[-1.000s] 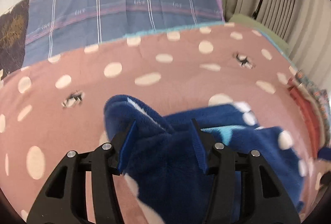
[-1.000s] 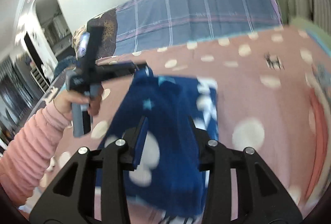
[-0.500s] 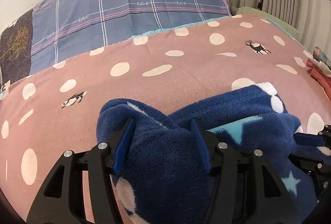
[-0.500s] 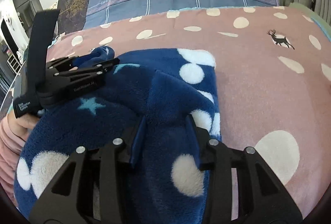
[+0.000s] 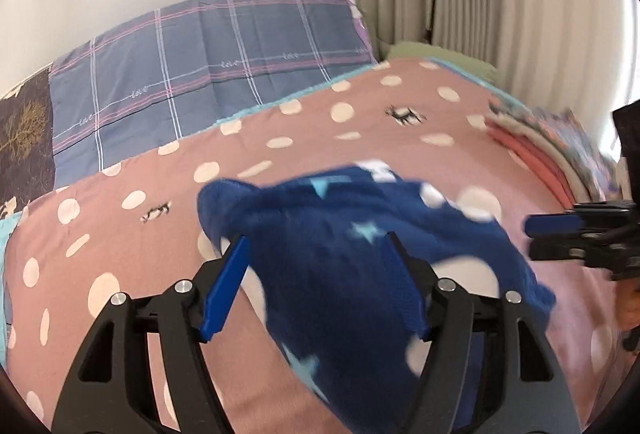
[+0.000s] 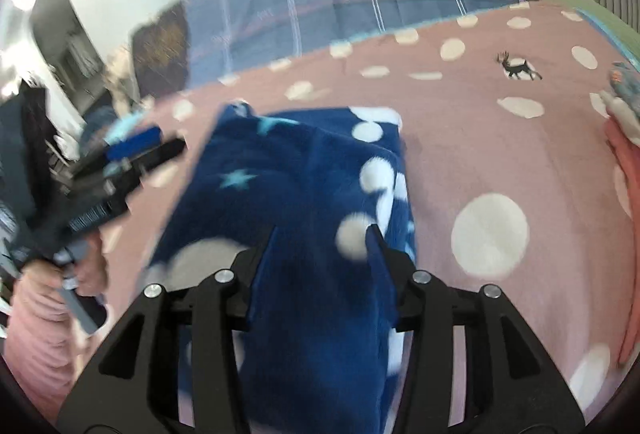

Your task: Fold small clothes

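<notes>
A dark blue fleece garment (image 5: 360, 254) with white dots and light blue stars lies folded on the pink dotted bedspread (image 5: 120, 234). My left gripper (image 5: 316, 238) hovers at its left end with its jaws opening. The left pad stands off the cloth, and from the right wrist view the left gripper (image 6: 168, 141) is clear of the garment (image 6: 300, 173). My right gripper (image 6: 322, 230) is over the garment's near right part, jaws opening, with cloth showing between its fingers. In the left wrist view the right gripper (image 5: 530, 238) holds no cloth between its fingers.
A stack of folded clothes (image 5: 540, 153) lies at the bed's right edge. A blue plaid pillow (image 5: 220, 73) sits at the head, with curtains (image 5: 500, 13) behind on the right. A person's pink sleeve (image 6: 36, 334) is at the left.
Both grippers held bunched folds of the garment; now their jaws stand wider and the cloth lies flatter on the bed. The left gripper has drawn away to the left.
</notes>
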`<state>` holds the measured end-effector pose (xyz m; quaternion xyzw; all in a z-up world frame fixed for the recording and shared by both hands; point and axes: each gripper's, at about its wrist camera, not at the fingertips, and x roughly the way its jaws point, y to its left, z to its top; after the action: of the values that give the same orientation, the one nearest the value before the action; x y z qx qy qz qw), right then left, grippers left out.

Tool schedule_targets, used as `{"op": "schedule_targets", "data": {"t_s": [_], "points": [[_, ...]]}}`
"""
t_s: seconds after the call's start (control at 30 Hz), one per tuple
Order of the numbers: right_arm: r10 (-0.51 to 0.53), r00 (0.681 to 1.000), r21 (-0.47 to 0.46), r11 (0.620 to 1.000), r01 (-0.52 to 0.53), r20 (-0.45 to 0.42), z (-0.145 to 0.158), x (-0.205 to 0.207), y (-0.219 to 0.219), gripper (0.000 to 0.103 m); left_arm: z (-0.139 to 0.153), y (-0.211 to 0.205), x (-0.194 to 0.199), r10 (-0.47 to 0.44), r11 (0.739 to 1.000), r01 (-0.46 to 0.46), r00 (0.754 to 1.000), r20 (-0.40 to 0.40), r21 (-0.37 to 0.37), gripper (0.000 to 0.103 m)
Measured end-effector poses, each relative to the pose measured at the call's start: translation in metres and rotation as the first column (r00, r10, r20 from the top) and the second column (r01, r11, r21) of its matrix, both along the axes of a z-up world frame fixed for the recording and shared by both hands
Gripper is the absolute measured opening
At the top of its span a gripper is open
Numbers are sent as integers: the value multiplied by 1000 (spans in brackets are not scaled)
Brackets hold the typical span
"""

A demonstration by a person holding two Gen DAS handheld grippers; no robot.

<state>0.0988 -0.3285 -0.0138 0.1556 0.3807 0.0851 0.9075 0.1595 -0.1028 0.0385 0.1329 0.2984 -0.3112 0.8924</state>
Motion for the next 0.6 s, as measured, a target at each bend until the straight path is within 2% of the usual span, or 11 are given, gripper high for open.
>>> {"op": "schedule_targets", "data": {"t_s": [0.07,0.13,0.2,0.23,0.27,0.33,0.4,0.5,0.6], "points": [[53,998,80,995,-55,27,1,-31,-1,46,-5,-8,-6,-29,999,29,1000,1,40,69],[151,988,178,972,-156,37,-8,-56,5,46,-14,-27,-10,-84,990,84,996,-2,116,69],[258,966,291,924,-248,4,-29,-71,22,46,-25,-51,-14,-153,968,154,988,-21,200,69],[294,956,316,909,-274,-17,-38,-73,31,46,-29,-60,-17,-170,957,170,985,-18,235,69],[323,945,313,903,-293,-49,-52,-73,45,40,-34,-68,-17,-188,943,183,982,-9,277,69],[321,942,259,922,-287,-101,-68,-70,63,29,-42,-80,-12,-198,930,200,979,-39,309,69],[325,939,266,920,-288,-109,-77,-63,73,22,-45,-85,-2,-187,929,207,978,-94,308,71],[266,959,287,930,-228,-100,-85,-45,77,22,-48,-86,4,-191,923,224,972,-134,312,72],[237,963,344,921,-181,-126,-97,-29,85,22,-54,-89,6,-183,923,224,971,-156,314,73]]}}
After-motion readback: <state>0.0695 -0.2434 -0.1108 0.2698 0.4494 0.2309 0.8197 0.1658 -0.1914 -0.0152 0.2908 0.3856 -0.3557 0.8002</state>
